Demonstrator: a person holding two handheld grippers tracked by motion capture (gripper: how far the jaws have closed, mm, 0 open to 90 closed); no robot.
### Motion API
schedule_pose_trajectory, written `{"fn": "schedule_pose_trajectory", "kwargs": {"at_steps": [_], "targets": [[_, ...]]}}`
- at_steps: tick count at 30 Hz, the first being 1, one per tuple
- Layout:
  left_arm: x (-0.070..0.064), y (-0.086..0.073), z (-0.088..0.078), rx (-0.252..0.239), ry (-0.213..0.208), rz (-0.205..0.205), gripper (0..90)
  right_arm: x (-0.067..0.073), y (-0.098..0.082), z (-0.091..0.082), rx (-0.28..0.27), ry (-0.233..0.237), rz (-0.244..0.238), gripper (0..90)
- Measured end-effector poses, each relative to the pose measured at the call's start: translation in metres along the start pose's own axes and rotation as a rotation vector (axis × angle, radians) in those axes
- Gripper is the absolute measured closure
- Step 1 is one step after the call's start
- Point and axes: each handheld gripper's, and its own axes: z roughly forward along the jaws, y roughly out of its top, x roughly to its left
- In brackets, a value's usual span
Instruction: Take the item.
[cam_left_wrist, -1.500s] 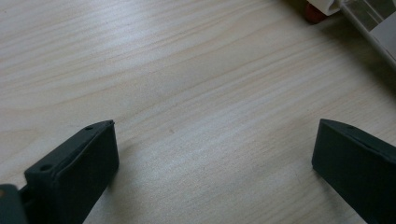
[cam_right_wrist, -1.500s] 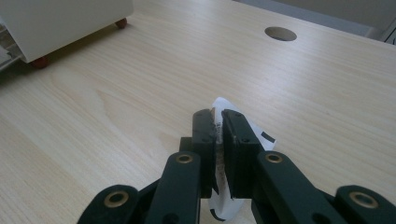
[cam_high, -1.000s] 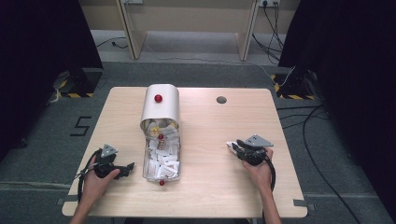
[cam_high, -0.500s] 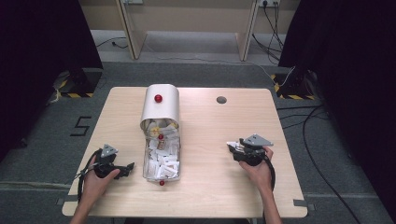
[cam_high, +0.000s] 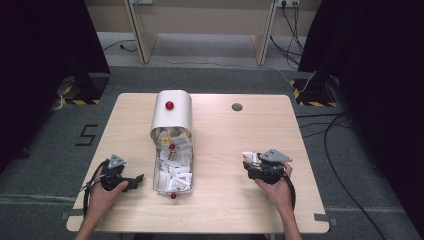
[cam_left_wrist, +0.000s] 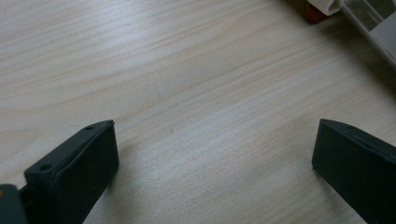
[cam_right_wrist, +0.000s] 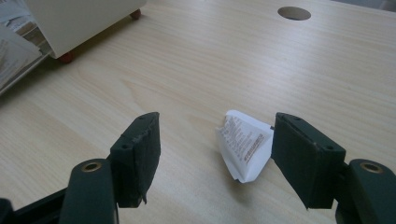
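Right gripper view: right gripper (cam_right_wrist: 215, 154) jaws, just opening, standing apart around white packet (cam_right_wrist: 245, 144), pads not pressing; withdrawing carelessly is risking dragging it.

A pale wooden worktop (cam_high: 225, 135) with a round hole (cam_high: 237, 106); black cables (cam_high: 320, 125) trail over grey carpet (cam_high: 45, 145).

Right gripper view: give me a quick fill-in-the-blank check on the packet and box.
1. The white packet lies on the ___ between the right gripper's open jaws.
2. The knob on the box lid is ___.
3. The left gripper's jaws stand ___.
Missing words: table; red; open
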Motion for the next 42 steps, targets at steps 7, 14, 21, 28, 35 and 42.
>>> {"fn": "schedule_pose_trajectory", "kwargs": {"at_steps": [7, 14, 21, 28, 35, 42], "targets": [[0.000, 0.000, 0.000, 0.000, 0.000, 0.000, 0.0, 0.003, -0.002, -0.008, -0.007, 0.002, 0.005, 33.4], [0.000, 0.000, 0.000, 0.000, 0.000, 0.000, 0.0, 0.010, -0.010, -0.014, 0.004, 0.006, 0.001, 33.4], [0.000, 0.000, 0.000, 0.000, 0.000, 0.000, 0.0, 0.016, -0.021, -0.023, 0.021, 0.009, 0.003, 33.1], [0.000, 0.000, 0.000, 0.000, 0.000, 0.000, 0.0, 0.022, -0.030, -0.029, 0.038, 0.015, -0.009, 32.7], [0.000, 0.000, 0.000, 0.000, 0.000, 0.000, 0.0, 0.026, -0.041, -0.038, 0.052, 0.009, -0.013, 32.1], [0.000, 0.000, 0.000, 0.000, 0.000, 0.000, 0.0, 0.027, -0.052, -0.045, 0.073, 0.001, -0.002, 26.4]]}}
